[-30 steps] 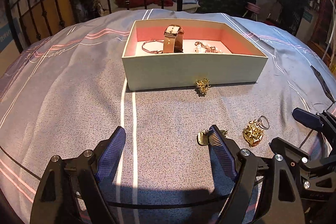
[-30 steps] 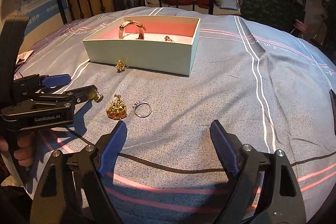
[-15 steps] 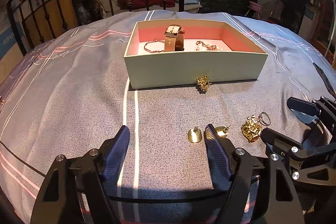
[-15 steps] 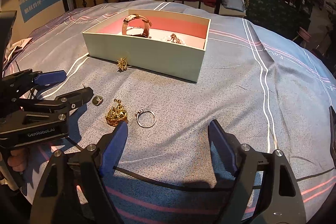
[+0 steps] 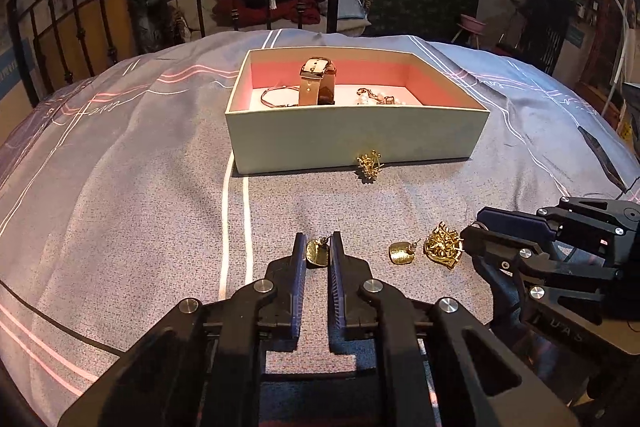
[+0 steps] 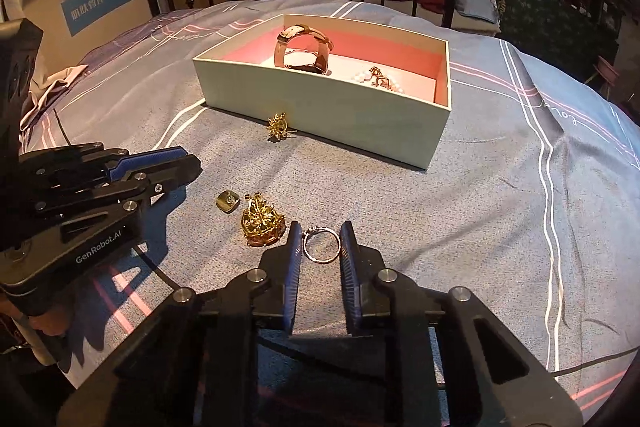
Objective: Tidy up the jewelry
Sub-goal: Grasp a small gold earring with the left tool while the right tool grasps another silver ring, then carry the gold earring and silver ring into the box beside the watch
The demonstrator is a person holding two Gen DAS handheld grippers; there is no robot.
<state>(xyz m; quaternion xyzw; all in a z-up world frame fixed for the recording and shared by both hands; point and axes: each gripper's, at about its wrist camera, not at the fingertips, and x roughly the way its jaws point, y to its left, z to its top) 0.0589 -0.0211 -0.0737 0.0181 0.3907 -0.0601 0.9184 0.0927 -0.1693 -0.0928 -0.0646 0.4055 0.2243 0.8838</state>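
Observation:
My left gripper [image 5: 317, 247] rests low on the bedspread, jaws closing on a gold disc earring [image 5: 318, 255] that both pads touch. Its twin earring [image 5: 401, 253] and a gold filigree brooch [image 5: 442, 250] lie just to the right. My right gripper [image 6: 321, 239] is also closing, its pads against both sides of a silver ring [image 6: 321, 246]. The brooch [image 6: 262, 223] lies beside the right gripper's left finger. A pale green jewelry box [image 5: 352, 143] with a pink lining holds a watch [image 5: 316, 83], a bangle [image 5: 276, 97] and a pearl piece [image 5: 376, 98].
A small gold flower brooch [image 5: 369, 163] lies against the box's front wall. The grey striped bedspread [image 5: 140, 187] carries everything. A black iron bed frame [image 5: 120, 7] and cluttered furniture stand behind. A hand [image 6: 24, 323] holds the left gripper's handle at the left edge.
Both grippers went from wide open to nearly closed. The left one closed around the left earring; the right one shifted towards the ring and closed around it.

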